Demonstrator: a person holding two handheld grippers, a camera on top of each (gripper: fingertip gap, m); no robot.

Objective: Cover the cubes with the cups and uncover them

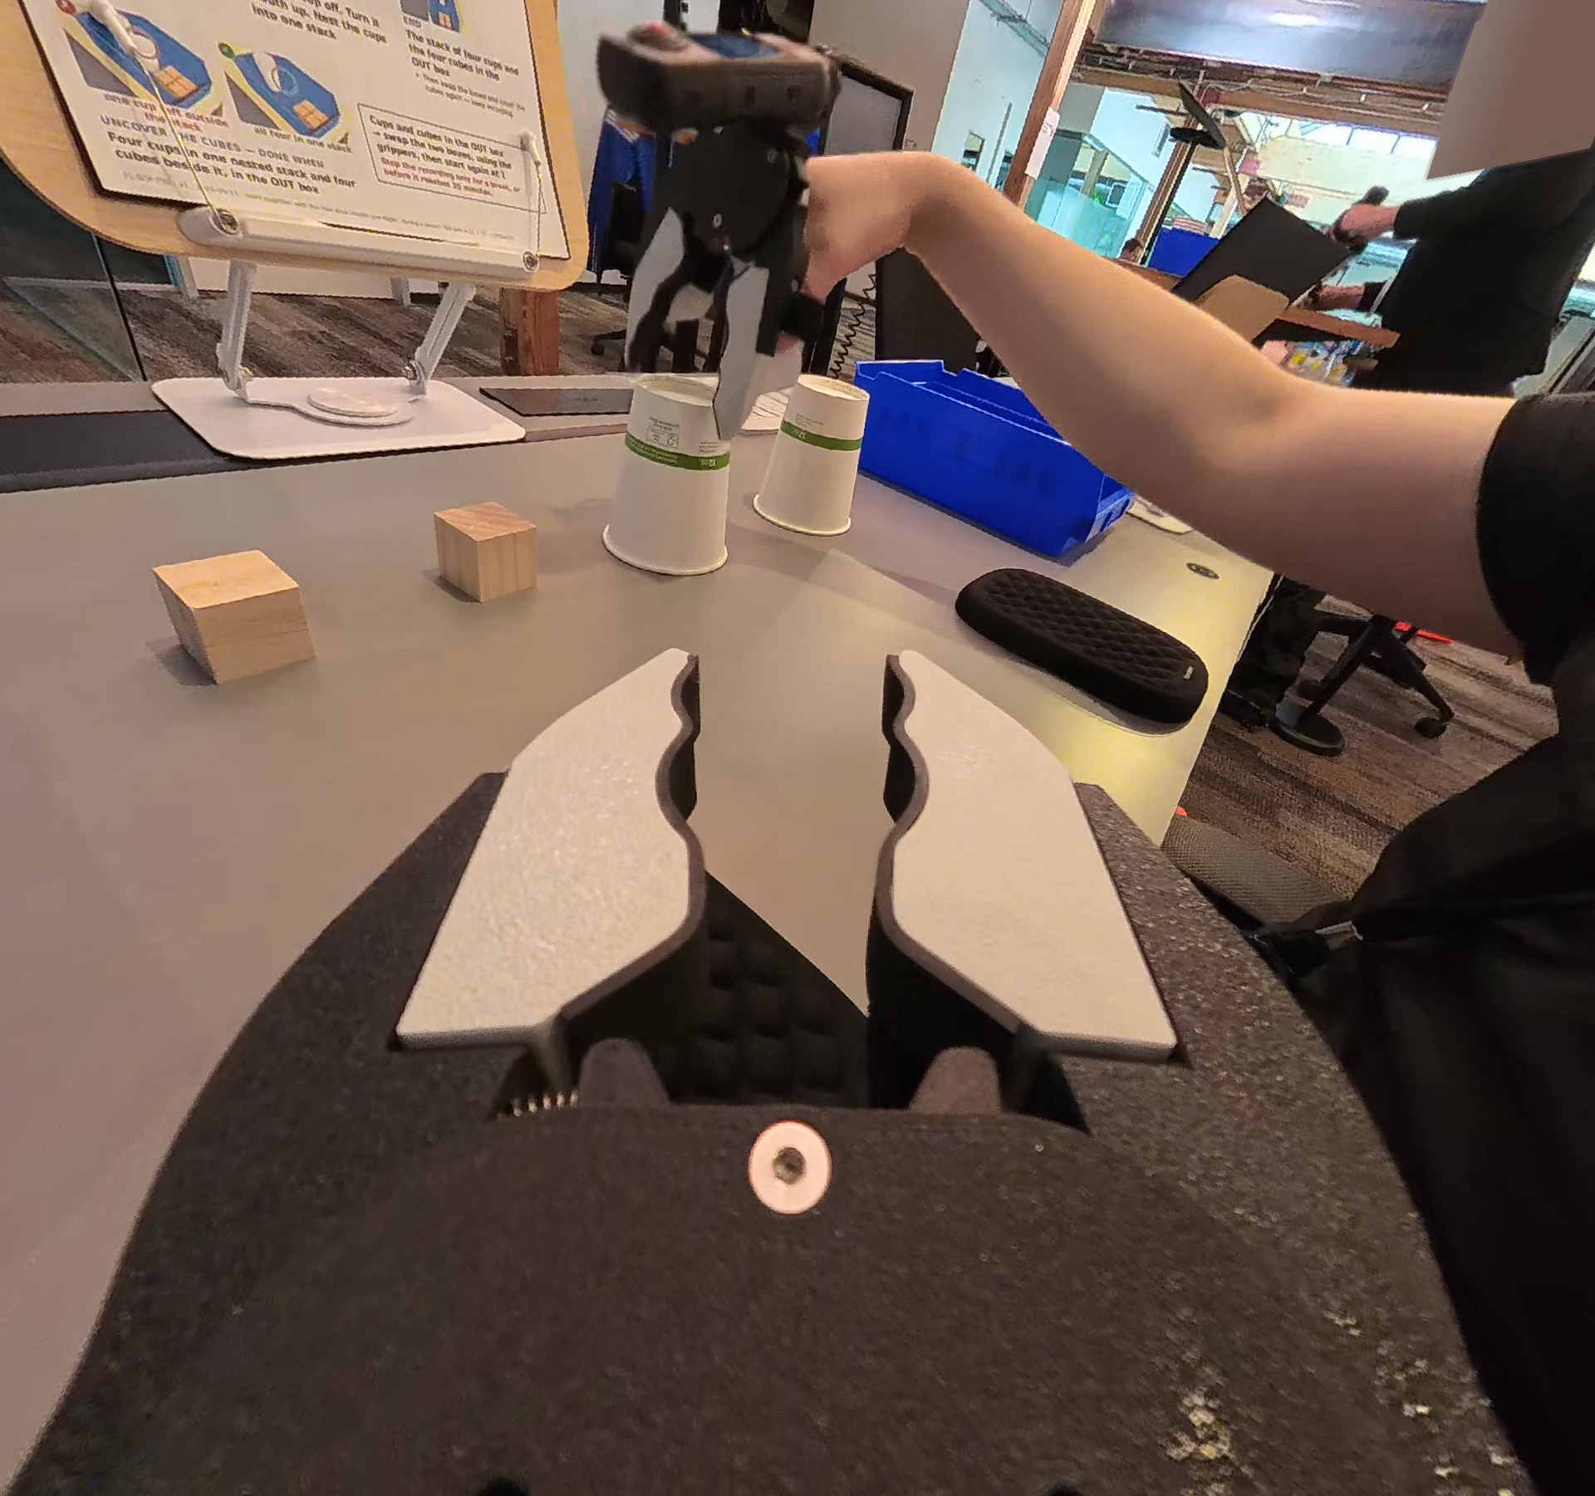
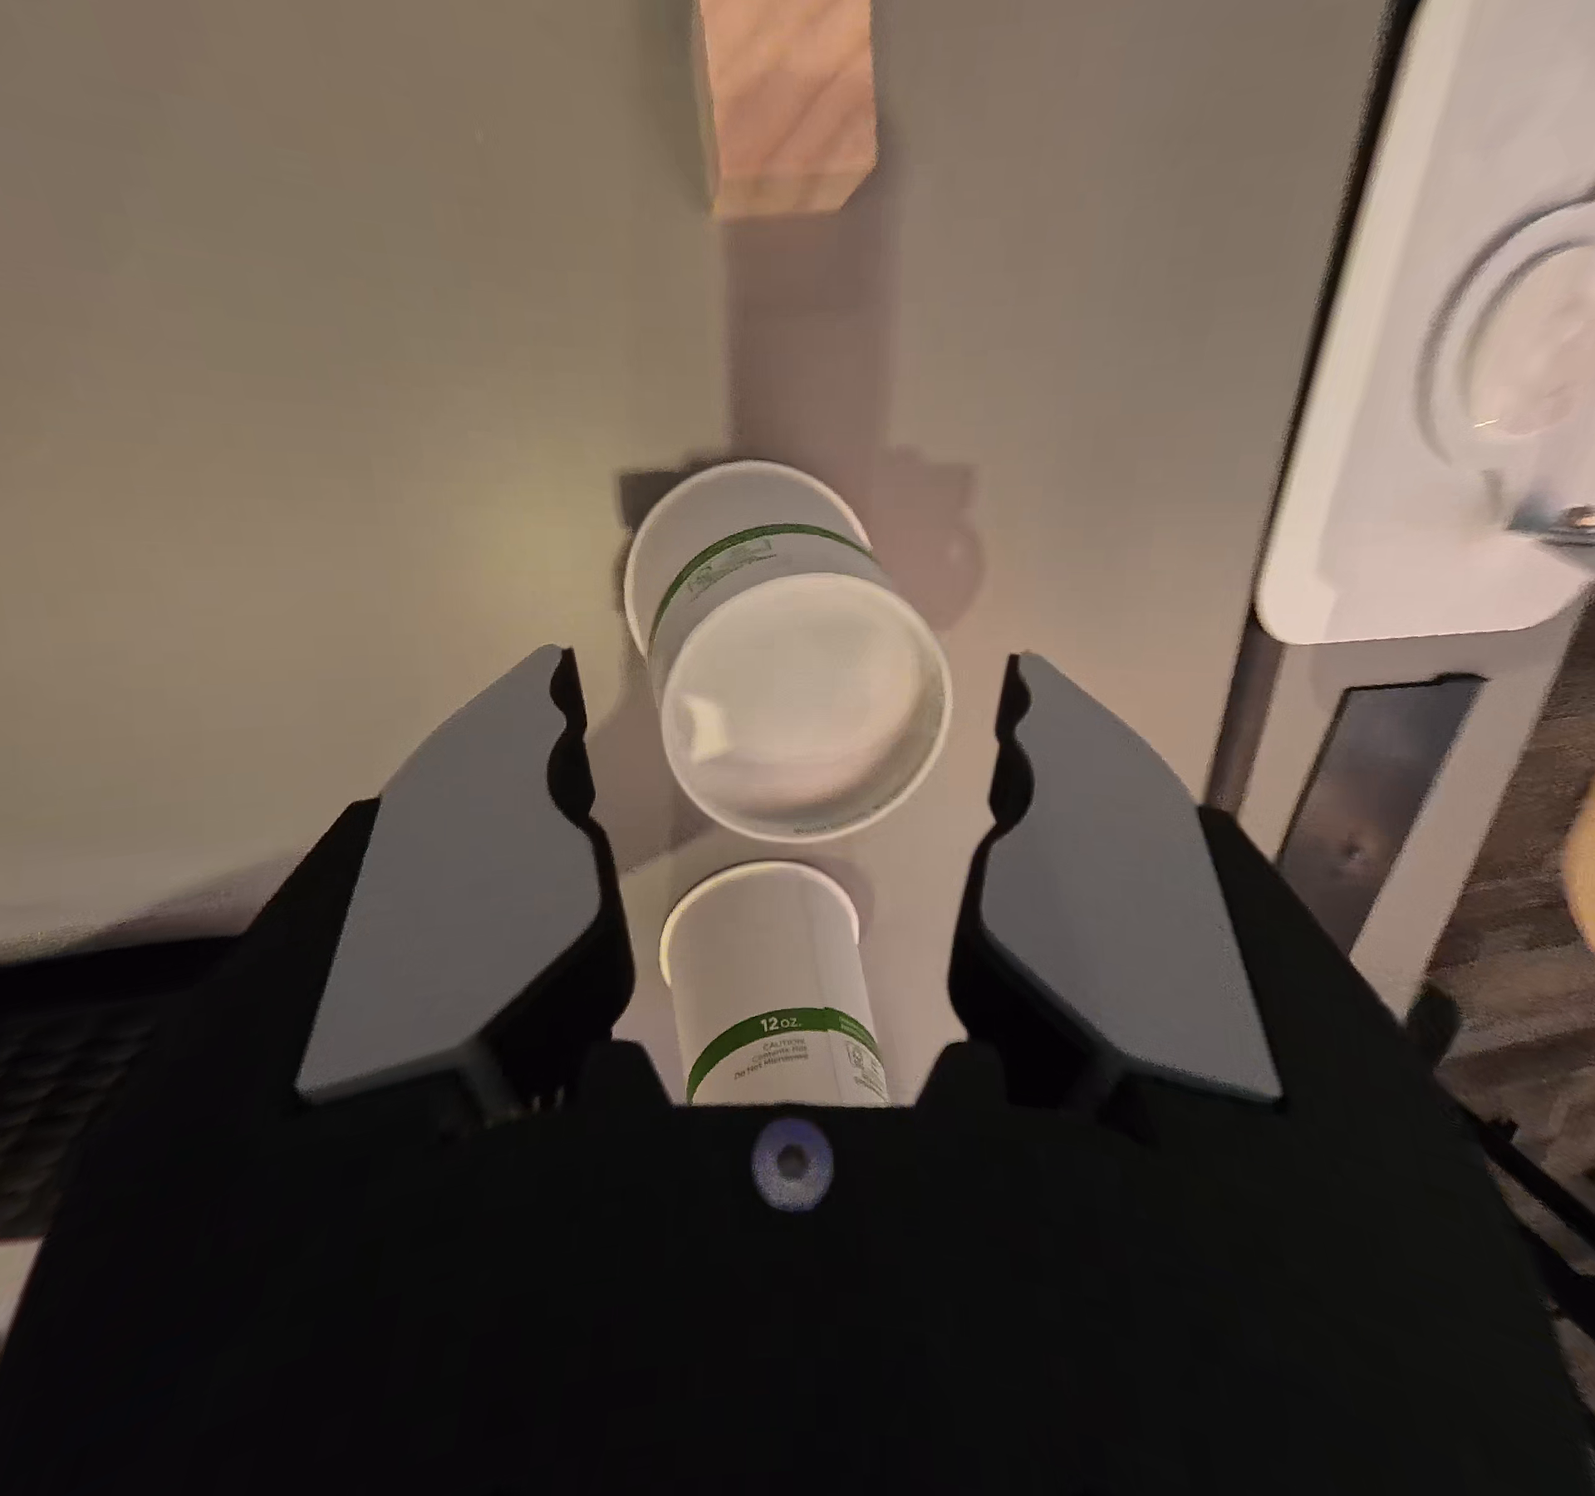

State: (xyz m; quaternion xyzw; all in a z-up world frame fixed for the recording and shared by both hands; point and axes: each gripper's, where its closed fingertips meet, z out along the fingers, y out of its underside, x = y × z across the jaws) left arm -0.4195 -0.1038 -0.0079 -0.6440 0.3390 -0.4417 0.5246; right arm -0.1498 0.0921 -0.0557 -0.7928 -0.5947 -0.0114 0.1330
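Observation:
Two bare wooden cubes (image 1: 233,613) (image 1: 486,548) sit on the grey table (image 1: 388,764). Two white paper cups with green bands stand mouth-down: a nearer one (image 1: 669,497) and one behind it to the right (image 1: 811,453). What is under them is hidden. My left gripper (image 1: 790,678) is open and empty, low over the table in front of the cups. My right gripper (image 1: 699,367) hangs open just above the nearer cup. In the right wrist view it (image 2: 790,669) looks down on that cup's base (image 2: 803,704), not touching, with the other cup (image 2: 777,1014) and a cube (image 2: 785,82) in view.
A blue bin (image 1: 975,453) stands at the back right. A black padded wrist rest (image 1: 1083,643) lies near the table's right edge. An instruction sheet (image 1: 285,56) stands on a white stand (image 1: 328,415) at the back left, and the stand also shows in the right wrist view (image 2: 1424,333).

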